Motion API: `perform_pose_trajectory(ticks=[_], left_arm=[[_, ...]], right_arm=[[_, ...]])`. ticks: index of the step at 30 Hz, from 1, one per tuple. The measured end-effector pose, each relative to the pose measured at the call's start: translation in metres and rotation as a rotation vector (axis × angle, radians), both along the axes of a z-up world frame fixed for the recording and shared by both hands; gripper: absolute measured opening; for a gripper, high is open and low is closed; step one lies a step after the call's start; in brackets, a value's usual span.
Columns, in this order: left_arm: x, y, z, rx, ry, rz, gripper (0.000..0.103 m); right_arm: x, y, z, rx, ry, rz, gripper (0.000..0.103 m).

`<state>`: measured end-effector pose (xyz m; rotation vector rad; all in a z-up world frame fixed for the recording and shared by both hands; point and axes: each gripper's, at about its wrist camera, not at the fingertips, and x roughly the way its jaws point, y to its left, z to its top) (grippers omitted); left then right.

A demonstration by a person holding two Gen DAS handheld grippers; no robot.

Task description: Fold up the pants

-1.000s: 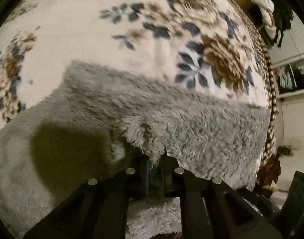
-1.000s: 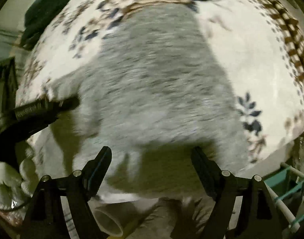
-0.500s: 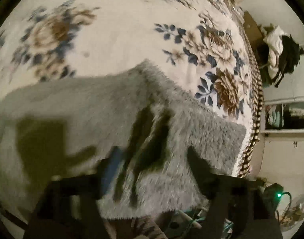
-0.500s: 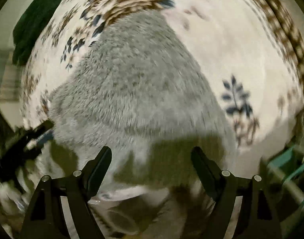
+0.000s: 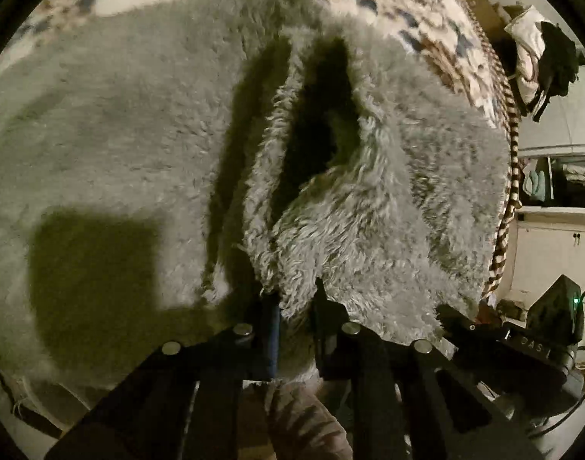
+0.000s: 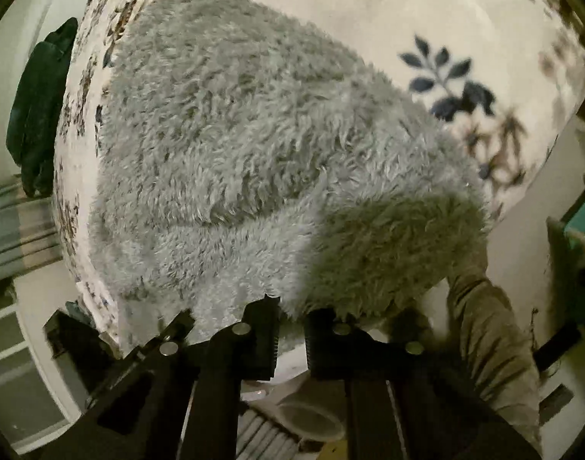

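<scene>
Since half a second earlier both grippers had closed: the left gripper [image 5: 296, 306], then wide apart over the pile, had its fingers narrow on a raised ridge of the pants [image 5: 369, 199]; the right gripper [image 6: 292, 320], then wide, had its fingers narrow on the near hem of the pants [image 6: 235, 145]. One pair of grey fluffy pants lay on the floral blanket [image 6: 426, 11] of the bed, already doubled, with one upper layer edge crossing over the lower one. In the left view a dark fold pocket opened just beyond the pinched ridge. The near pants hem hung at the bed's edge; bare blanket stayed free beyond the pants' far and right sides. Past the blanket's striped border [image 5: 508, 145] stood one white cabinet [image 5: 553, 245]. One sleeve [image 6: 491, 337] showed beside the right gripper.
</scene>
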<state>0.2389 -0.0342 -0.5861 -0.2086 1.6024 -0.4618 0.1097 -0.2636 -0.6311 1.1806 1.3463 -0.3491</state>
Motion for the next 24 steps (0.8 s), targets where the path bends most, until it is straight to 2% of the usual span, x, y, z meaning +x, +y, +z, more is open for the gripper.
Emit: perform_pose_trajectory(ticks=[4,8,11,12,14,15,16,17,20,24], left_arm=[[-0.011,0.013,0.01,-0.001,0.012,0.04,0.011],[-0.013,0.02,-0.01,0.034,0.046,0.05,0.012],[-0.008,0.021,-0.016,0.024,0.105,0.069,0.019],[-0.005,0.022,-0.01,0.032,0.104,0.073,0.027],[-0.003,0.026,0.015,0.066,0.033,0.066,0.031],[-0.001,0.029,0.026,0.067,0.009,0.074,0.046],[0.003,0.031,0.037,0.054,-0.015,0.091,0.064],[0.007,0.033,0.048,0.041,-0.041,0.114,0.067],[0.03,0.022,0.061,0.002,-0.104,0.117,0.067],[0.067,-0.01,0.032,-0.057,-0.067,0.069,0.067]], right_arm=[[-0.002,0.007,0.015,-0.022,0.005,0.072,0.01],[-0.005,0.01,0.022,-0.034,0.019,0.13,0.01],[-0.004,0.007,0.013,-0.037,0.058,0.183,0.01],[0.0,0.008,0.012,-0.054,0.075,0.218,0.011],[0.008,0.013,0.015,-0.088,0.089,0.296,0.026],[0.011,0.015,0.023,-0.124,0.084,0.34,0.046],[0.013,0.017,0.032,-0.161,0.078,0.376,0.06],[0.016,0.02,0.039,-0.18,0.075,0.4,0.063],[0.02,0.023,0.06,-0.227,0.086,0.444,0.064],[0.04,0.021,0.078,-0.257,0.079,0.44,0.064]])
